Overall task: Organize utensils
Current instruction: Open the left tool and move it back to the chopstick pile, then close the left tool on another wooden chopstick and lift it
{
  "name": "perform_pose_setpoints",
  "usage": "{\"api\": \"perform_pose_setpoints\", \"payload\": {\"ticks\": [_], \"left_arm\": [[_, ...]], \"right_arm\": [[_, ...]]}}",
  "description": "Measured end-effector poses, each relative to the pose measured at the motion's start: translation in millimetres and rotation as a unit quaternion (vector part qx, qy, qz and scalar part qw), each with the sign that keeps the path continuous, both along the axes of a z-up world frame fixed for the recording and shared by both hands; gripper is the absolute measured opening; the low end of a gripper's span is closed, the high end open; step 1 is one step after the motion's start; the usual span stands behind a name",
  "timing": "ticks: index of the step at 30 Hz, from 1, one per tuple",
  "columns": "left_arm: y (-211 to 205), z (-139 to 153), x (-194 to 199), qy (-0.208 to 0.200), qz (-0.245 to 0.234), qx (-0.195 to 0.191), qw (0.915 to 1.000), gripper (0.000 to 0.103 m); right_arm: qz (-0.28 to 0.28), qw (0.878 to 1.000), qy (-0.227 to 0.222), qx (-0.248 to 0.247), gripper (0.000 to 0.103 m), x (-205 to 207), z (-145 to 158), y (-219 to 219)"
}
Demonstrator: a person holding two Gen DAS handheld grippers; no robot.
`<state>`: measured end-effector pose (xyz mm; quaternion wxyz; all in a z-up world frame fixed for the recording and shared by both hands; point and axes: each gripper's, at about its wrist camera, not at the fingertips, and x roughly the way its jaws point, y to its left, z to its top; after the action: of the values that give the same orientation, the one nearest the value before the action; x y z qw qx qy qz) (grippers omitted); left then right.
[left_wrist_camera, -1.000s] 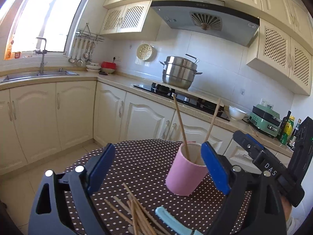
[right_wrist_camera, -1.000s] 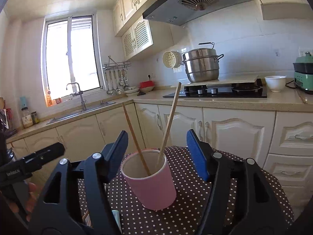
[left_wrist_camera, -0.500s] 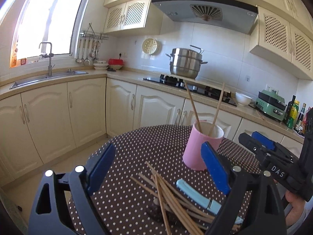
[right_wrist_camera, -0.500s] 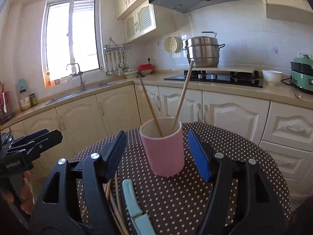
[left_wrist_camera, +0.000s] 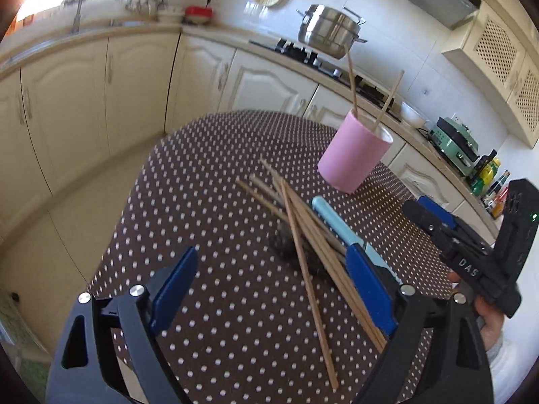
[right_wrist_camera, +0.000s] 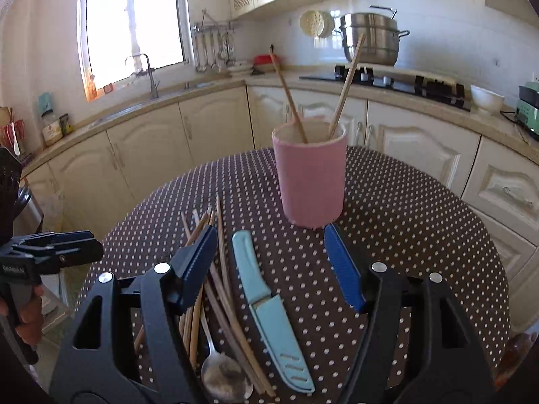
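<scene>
A pink cup (left_wrist_camera: 353, 158) (right_wrist_camera: 311, 181) stands on the round dotted table (left_wrist_camera: 219, 202) (right_wrist_camera: 404, 219) with two chopsticks leaning in it. In front of it lies a loose pile of wooden chopsticks (left_wrist_camera: 296, 232) (right_wrist_camera: 222, 252). Beside the pile are a light blue sheathed knife (left_wrist_camera: 333, 222) (right_wrist_camera: 266, 303) and a metal spoon (right_wrist_camera: 225, 378). My left gripper (left_wrist_camera: 271, 256) hangs open above the pile, touching nothing. My right gripper (right_wrist_camera: 271, 232) is open too. The knife's handle shows between its fingers, apart from both pads.
Cream cabinets and a counter wrap around behind the table, with a sink (right_wrist_camera: 151, 91) under the window and a steel pot (right_wrist_camera: 370, 40) on the hob. The table's edge drops to the floor on the left (left_wrist_camera: 111, 229). A person's hand holds each gripper handle.
Both grippers have tipped downward and sunk toward the table. The chopstick pile, knife and spoon have come into full view, and the cup now sits farther back. Both grippers stay open.
</scene>
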<state>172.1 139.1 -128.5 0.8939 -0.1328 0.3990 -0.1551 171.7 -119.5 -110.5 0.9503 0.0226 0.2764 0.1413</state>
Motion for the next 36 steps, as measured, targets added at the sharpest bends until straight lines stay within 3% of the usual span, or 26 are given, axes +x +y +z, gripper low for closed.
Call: {"api": "perform_pose_setpoints", "payload": {"ticks": [4, 9, 13, 20, 28, 33, 36], "left_arm": [[10, -9, 0, 0.024, 0.006, 0.013, 0.9996, 0.087], [11, -23, 5, 0.077, -0.012, -0.011, 0.9969, 0.069], [-7, -28, 13, 0.086, -0.036, -0.01, 0.9956, 0.064], [-51, -35, 39, 0.116, -0.082, -0.003, 0.9899, 0.041], [-82, -44, 64, 0.141, -0.073, 0.048, 0.9862, 0.022], [-85, -46, 72, 0.148, -0.064, 0.05, 0.9856, 0.017], [-86, -49, 74, 0.148, -0.058, 0.051, 0.986, 0.008]], "right_arm": [[0.01, 0.999, 0.035, -0.002, 0.066, 3, -6, 5], [0.023, 0.997, 0.067, -0.004, 0.066, 7, -11, 12], [0.034, 0.996, 0.085, -0.004, 0.066, 8, -16, 14], [0.031, 0.994, 0.1, 0.003, 0.066, 10, -19, 7], [0.027, 0.993, 0.117, 0.003, 0.066, 15, -22, -6], [0.033, 0.991, 0.132, 0.002, 0.066, 23, -23, -6], [0.039, 0.989, 0.14, 0.001, 0.066, 28, -22, -4]]}}
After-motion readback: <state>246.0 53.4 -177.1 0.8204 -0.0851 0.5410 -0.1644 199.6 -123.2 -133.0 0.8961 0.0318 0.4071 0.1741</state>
